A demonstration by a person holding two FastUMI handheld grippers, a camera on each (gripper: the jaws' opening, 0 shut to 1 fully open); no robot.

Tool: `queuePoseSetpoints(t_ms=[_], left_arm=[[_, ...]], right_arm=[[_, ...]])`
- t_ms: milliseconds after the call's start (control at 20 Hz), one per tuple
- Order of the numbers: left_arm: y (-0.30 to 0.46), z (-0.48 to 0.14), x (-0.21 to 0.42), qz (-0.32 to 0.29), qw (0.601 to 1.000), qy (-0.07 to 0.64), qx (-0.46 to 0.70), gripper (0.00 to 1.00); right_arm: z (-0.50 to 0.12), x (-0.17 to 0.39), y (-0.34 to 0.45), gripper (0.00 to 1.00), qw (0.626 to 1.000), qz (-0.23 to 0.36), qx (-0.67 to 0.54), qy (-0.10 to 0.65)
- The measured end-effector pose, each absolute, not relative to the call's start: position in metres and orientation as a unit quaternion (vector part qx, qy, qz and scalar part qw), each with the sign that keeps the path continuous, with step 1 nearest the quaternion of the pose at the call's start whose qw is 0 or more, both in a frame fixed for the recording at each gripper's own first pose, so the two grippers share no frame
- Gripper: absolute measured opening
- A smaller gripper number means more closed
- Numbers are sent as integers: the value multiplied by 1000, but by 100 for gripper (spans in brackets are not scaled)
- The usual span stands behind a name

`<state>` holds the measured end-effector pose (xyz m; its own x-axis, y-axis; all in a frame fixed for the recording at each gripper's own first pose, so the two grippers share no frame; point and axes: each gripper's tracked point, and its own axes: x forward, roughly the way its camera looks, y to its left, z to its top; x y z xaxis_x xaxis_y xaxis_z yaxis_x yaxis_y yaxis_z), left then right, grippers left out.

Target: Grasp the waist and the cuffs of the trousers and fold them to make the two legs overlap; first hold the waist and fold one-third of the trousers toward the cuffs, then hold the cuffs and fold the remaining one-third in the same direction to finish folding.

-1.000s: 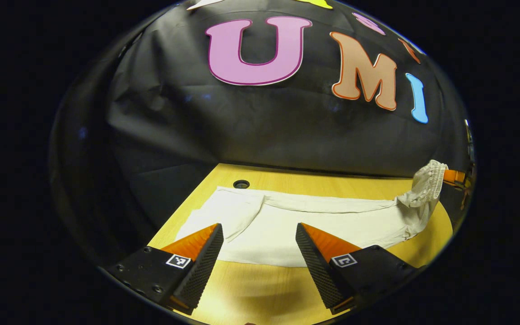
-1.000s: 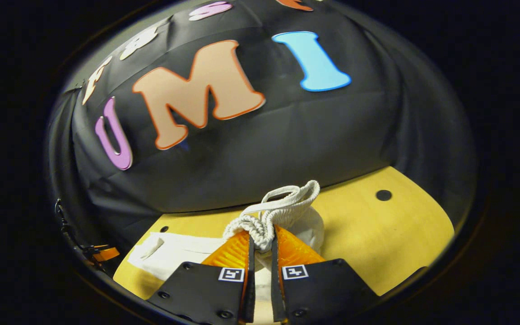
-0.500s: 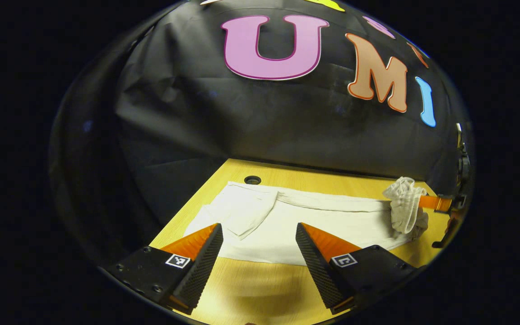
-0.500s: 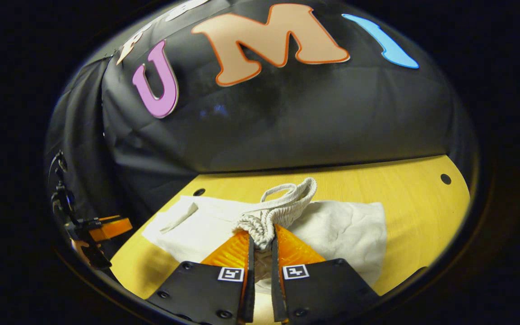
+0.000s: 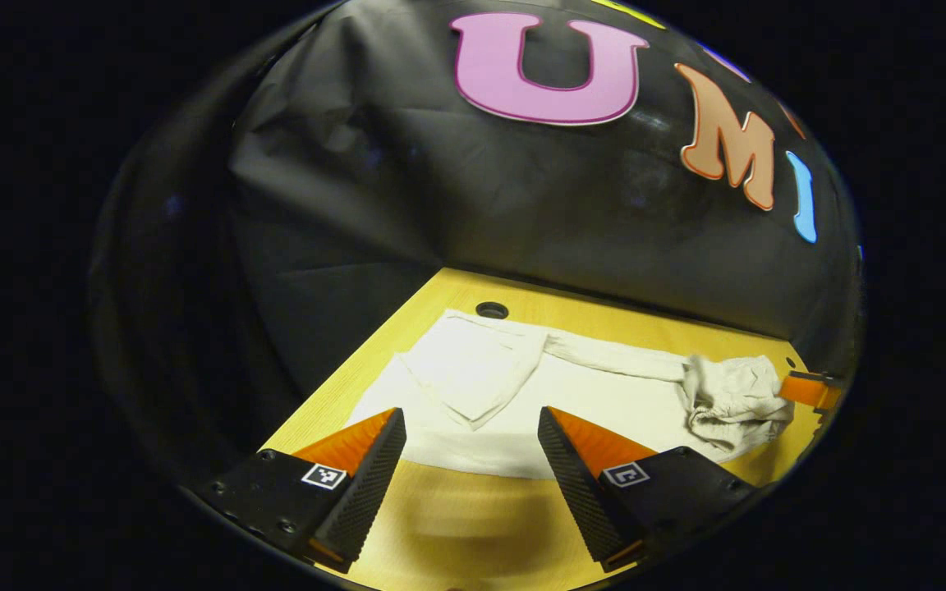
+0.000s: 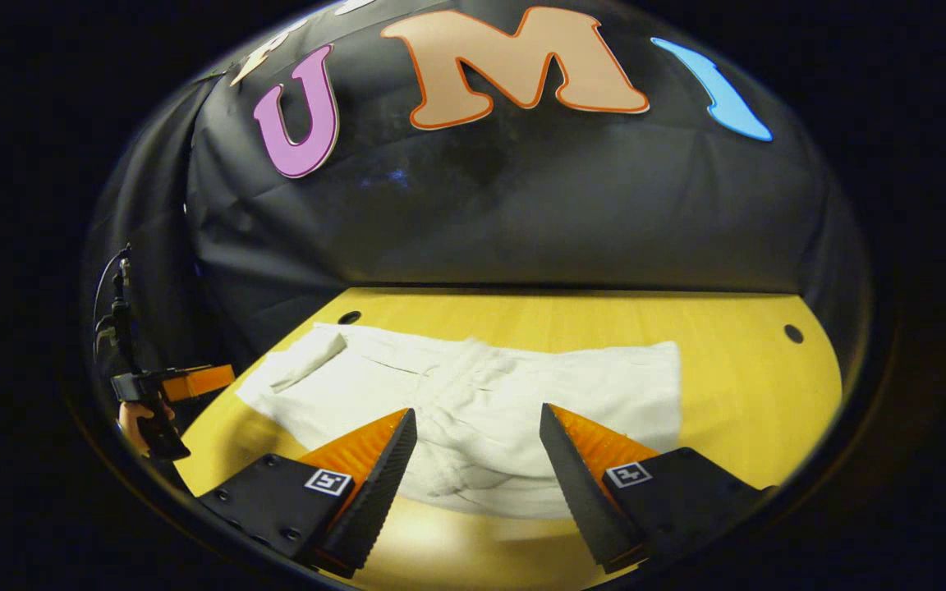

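Right gripper (image 6: pixel 477 427) hovers low over the white trousers (image 6: pixel 473 394), jaws spread wide, nothing between them; the crumpled waist (image 5: pixel 732 394) lies folded back onto the legs, garment flat on the yellow table (image 6: pixel 736 386). Left gripper (image 5: pixel 470 427) hangs just short of the cuff end (image 5: pixel 473 373), also spread wide and holding nothing, one cuff corner flipped over. Far-off left gripper and its hand (image 6: pixel 140 419) are cut off at the right gripper view's edge, too small to read.
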<state>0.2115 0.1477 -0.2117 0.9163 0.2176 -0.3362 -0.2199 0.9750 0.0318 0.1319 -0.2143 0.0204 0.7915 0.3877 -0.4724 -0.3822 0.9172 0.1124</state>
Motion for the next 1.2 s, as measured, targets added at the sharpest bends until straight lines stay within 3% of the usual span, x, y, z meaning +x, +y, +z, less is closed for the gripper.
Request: queuePoseSetpoints(t_ms=[150,300,400,450,500,650,750,900,950,1000,1050,1100,1200], left_arm=[[174,-227,217,124,974,189,10,96],[197,-237,225,126,970,204,32,96],[207,-245,233,123,969,211,30,97],[210,-248,237,122,969,214,24,97],[217,-252,240,122,968,218,18,97],[231,-261,248,128,965,228,26,97],[232,-270,250,121,962,242,30,96],[233,-273,250,118,961,249,32,98],[233,-274,252,117,961,247,32,96],[231,-275,248,116,960,255,31,95],[231,-274,249,115,960,252,31,96],[229,-273,251,112,961,251,28,94],[220,-276,254,100,961,254,28,77]], right_arm=[[30,122,-248,92,951,176,11,252],[37,118,-288,97,958,136,19,251],[44,112,-310,92,962,108,34,249],[47,110,-321,97,963,97,40,247],[48,107,-330,92,964,86,43,246],[57,103,-358,96,967,58,52,242],[64,102,-375,92,970,41,58,234],[74,100,-394,96,972,18,70,225],[75,99,-398,92,972,13,73,223],[77,98,-401,96,972,10,75,221],[78,97,-403,92,973,7,74,220],[78,96,-404,97,973,4,73,220],[79,93,-406,92,973,3,70,220]])
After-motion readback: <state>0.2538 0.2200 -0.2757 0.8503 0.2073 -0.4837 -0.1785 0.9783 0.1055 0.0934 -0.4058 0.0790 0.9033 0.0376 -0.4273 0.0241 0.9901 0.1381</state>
